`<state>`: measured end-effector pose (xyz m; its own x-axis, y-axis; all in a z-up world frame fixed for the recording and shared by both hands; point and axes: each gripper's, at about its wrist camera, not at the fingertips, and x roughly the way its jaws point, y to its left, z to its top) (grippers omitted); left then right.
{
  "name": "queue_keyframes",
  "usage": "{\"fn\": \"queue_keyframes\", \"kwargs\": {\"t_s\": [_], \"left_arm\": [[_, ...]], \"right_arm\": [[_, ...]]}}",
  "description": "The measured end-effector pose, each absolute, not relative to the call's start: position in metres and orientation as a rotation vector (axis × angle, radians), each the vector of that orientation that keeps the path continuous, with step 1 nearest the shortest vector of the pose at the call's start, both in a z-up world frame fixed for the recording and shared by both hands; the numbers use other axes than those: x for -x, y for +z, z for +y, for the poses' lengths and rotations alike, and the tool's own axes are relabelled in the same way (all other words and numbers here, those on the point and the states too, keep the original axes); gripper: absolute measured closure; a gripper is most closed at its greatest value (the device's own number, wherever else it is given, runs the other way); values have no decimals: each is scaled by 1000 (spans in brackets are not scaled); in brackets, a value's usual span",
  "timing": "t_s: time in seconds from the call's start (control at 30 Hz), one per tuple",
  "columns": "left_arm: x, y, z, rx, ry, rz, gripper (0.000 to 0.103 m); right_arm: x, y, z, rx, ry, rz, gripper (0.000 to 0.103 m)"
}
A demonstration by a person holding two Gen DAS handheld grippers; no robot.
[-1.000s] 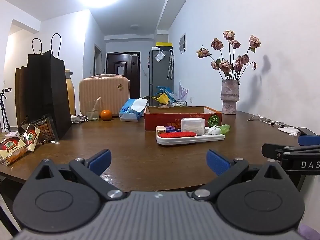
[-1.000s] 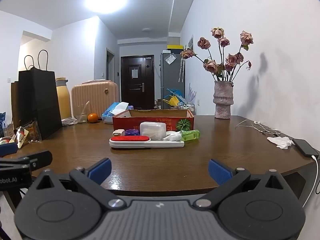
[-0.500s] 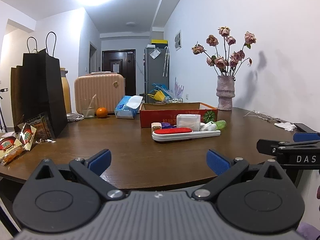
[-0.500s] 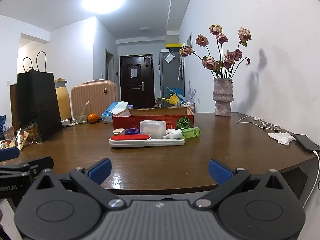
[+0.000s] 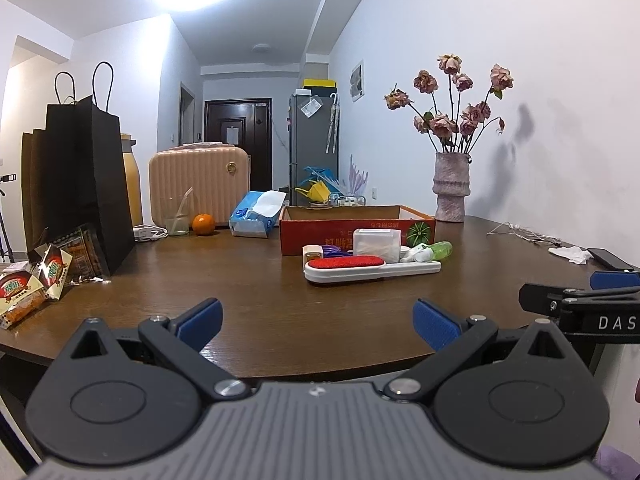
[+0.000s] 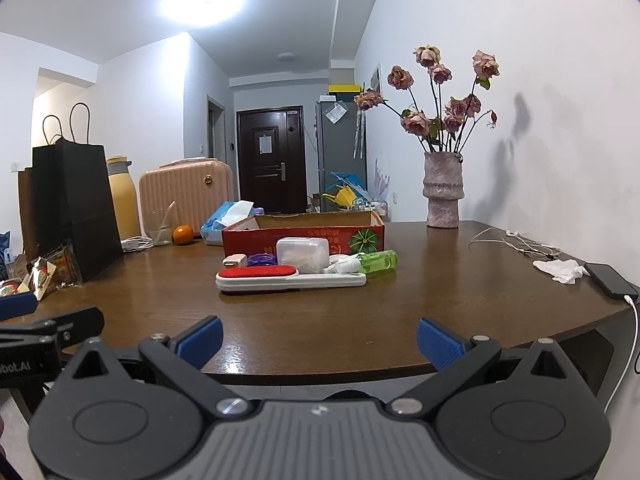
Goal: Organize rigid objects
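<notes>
On glossy wooden table [image 6: 400,312], flat white-and-red plastic brush [image 6: 291,278].

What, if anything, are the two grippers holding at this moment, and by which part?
Nothing is held. The left gripper and the right gripper both have their jaws spread wide and empty, short of the table's near edge.

A home: wooden table [image 5: 248,288], suitcase [image 5: 198,188] (pink), fridge [image 5: 314,148], entrance door [image 6: 270,164].

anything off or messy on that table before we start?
Nothing spilled or broken. The loose items, a lint brush, white case and green bottle, lie clustered outside the red box. A crumpled tissue lies by the phone, and snack packets are scattered at the left edge.
</notes>
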<state>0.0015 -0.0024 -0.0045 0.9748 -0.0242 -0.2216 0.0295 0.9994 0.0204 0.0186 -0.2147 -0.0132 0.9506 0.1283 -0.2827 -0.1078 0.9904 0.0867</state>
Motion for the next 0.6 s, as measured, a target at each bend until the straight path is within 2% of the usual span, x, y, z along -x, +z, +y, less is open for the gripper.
{"fn": "queue_keyframes", "kwargs": {"t_s": [0.6], "left_arm": [[-2, -10, -5, -19, -35, 230, 0]], "right_arm": [[-22, -15, -218, -82, 122, 302, 0]]}}
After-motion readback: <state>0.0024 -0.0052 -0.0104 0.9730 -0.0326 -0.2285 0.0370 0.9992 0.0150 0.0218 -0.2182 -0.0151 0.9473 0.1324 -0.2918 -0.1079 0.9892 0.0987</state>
